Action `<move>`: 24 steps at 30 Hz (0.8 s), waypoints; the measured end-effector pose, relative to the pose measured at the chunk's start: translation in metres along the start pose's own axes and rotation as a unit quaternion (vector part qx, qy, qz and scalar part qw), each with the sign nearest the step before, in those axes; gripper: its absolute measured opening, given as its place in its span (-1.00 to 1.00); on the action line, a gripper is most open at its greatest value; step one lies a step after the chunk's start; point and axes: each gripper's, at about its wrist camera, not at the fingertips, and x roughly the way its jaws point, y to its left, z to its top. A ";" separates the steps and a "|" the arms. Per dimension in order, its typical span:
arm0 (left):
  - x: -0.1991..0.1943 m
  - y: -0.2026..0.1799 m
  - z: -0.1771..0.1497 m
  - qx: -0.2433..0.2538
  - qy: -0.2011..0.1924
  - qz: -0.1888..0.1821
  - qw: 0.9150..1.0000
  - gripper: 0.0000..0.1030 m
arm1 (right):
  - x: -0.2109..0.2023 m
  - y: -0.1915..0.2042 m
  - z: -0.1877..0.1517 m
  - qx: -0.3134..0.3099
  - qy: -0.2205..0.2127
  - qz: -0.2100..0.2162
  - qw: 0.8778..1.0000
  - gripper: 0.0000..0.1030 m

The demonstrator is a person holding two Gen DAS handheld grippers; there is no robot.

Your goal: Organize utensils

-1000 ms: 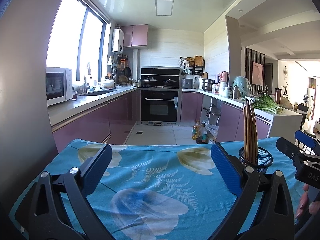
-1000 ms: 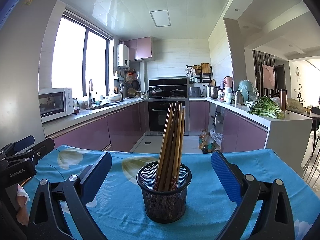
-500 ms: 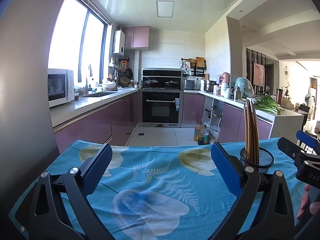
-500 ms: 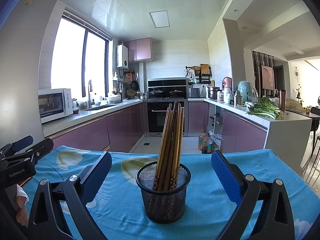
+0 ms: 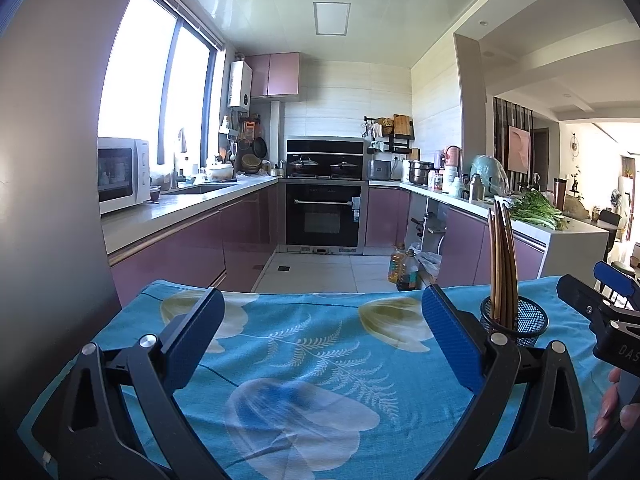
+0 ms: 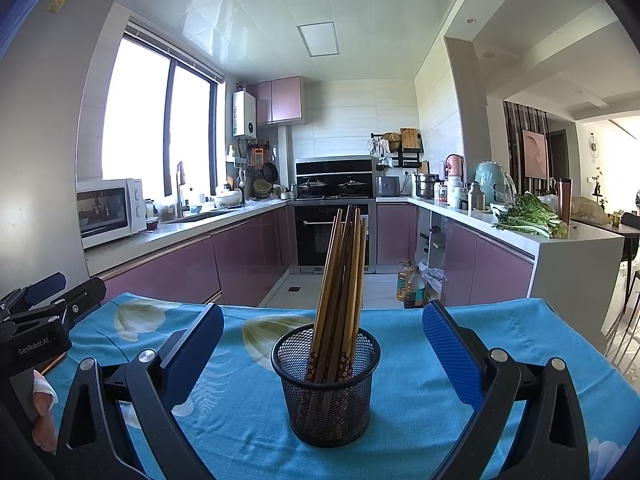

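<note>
The black wire-mesh cylindrical holder (image 6: 326, 384) stands upright on the blue floral-print tablecloth (image 6: 400, 412), directly ahead of the right gripper (image 6: 322, 344) and centred in the gap between its blue-padded fingers (image 6: 450, 350), which are spread wide with nothing gripped. A bundle of brown wooden chopsticks (image 6: 342, 280) stands in the holder, long axis near vertical, tips leaning slightly to the right and fanned at the top.

From the left gripper (image 5: 320, 334) the same holder (image 5: 520, 322) lies off to the right, beyond the right-hand finger (image 5: 452, 336); its base is cut off by that finger's black frame. The left gripper's fingers are likewise apart and empty, facing bare cloth (image 5: 304, 344).

Judgement: the right gripper is the nearer and better aligned tool. Any grasp on the chopsticks calls for an approach along the current heading, raised to the shafts above the rim, since the fingers presently flank the holder body.

Hard to make out:
- The exact number of chopsticks; the shafts overlap
- The lower ends, seen only dimly through the mesh
- Whether other utensils lie on the table; none shows in either view
- The near table edge, hidden by both gripper frames
</note>
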 end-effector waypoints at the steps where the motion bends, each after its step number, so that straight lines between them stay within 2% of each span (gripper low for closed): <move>1: 0.000 0.000 0.000 0.000 -0.001 -0.001 1.000 0.89 | 0.000 0.000 0.000 0.001 0.000 0.000 1.000 0.87; 15: -0.001 -0.001 0.000 0.005 0.000 0.002 1.000 0.89 | 0.001 -0.002 -0.001 0.001 0.003 0.000 1.000 0.87; 19: 0.004 0.000 -0.001 0.006 0.015 0.002 1.000 0.89 | 0.002 -0.005 -0.002 0.000 0.007 0.000 1.000 0.87; 22: 0.014 0.003 -0.005 0.006 0.039 0.002 0.999 0.89 | 0.006 -0.019 -0.005 0.005 0.027 0.000 1.000 0.87; 24: 0.022 0.007 -0.009 0.009 0.057 0.007 0.998 0.89 | 0.016 -0.037 -0.011 0.008 0.063 -0.023 0.998 0.87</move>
